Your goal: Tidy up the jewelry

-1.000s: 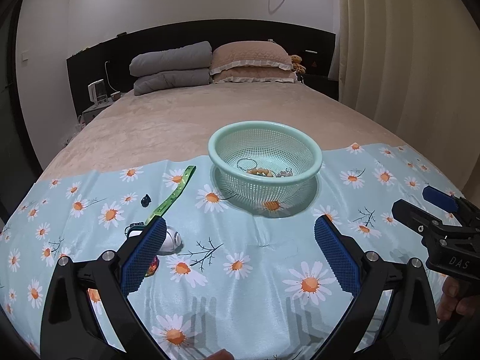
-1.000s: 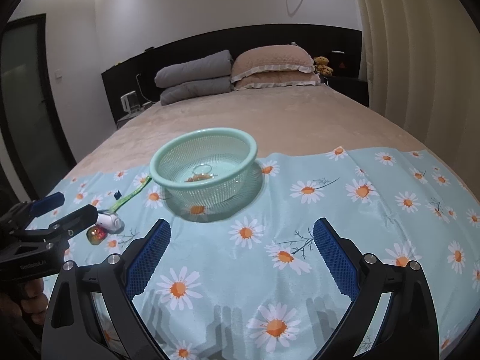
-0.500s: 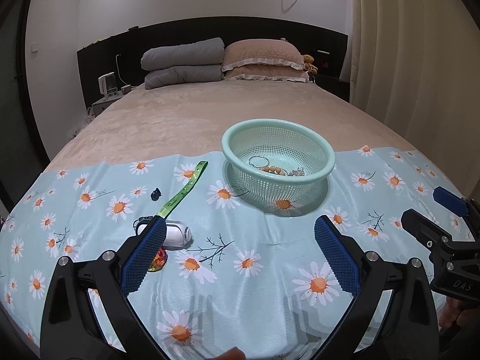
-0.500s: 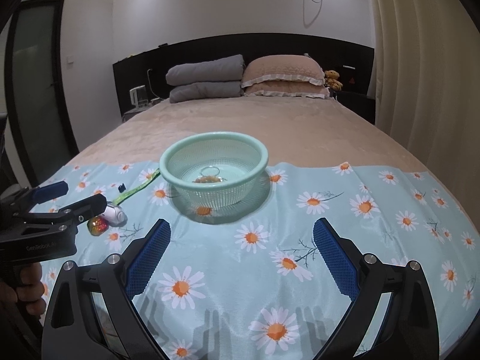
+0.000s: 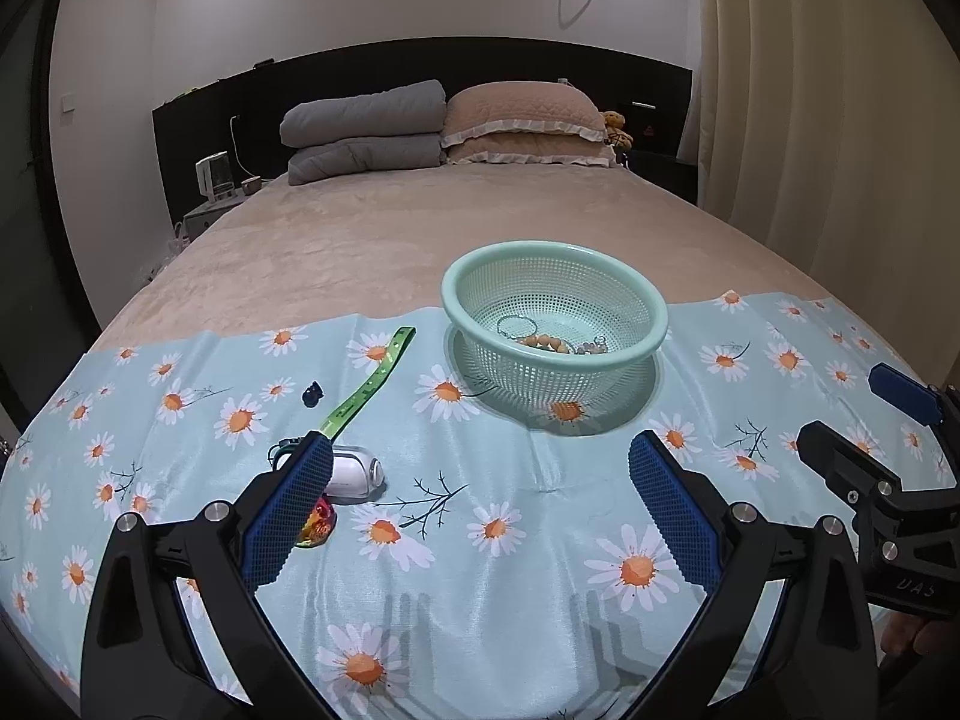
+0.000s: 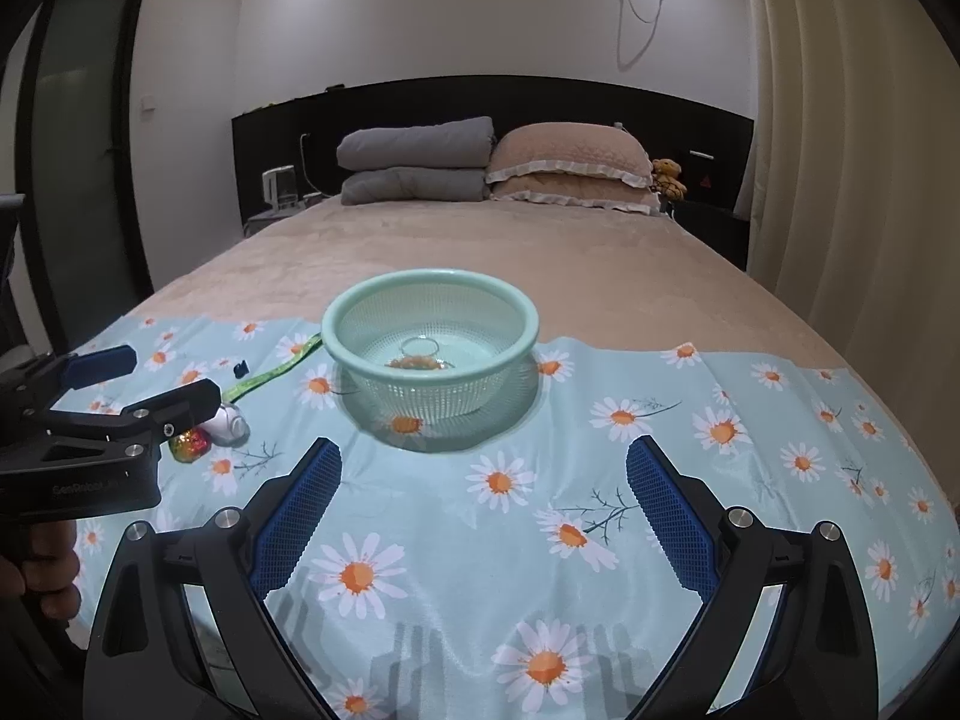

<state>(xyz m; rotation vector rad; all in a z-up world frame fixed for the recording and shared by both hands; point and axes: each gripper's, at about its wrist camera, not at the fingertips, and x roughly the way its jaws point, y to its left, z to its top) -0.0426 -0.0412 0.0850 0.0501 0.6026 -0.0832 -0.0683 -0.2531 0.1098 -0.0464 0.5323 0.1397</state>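
Note:
A mint green mesh basket (image 5: 555,276) (image 6: 429,300) stands on the daisy cloth (image 5: 480,516) and holds a silver ring, a beaded bracelet (image 5: 543,341) and small silver pieces. A green strap (image 5: 371,387), a small black piece (image 5: 311,394), a white oval case (image 5: 354,473) and a shiny red-green ornament (image 5: 317,525) (image 6: 189,443) lie left of the basket. My left gripper (image 5: 480,492) is open and empty, above the cloth in front of the basket. My right gripper (image 6: 483,492) is open and empty too, to its right.
The cloth covers the foot of a beige bed (image 5: 420,228). Grey folded blankets (image 5: 366,138) and pink pillows (image 5: 528,120) lie at the headboard. A curtain (image 5: 810,90) hangs on the right, and a nightstand with a kettle (image 5: 213,177) stands at the left.
Both grippers have pulled back and risen a little, so the basket and the items beside it look farther off. Both stay open and empty.

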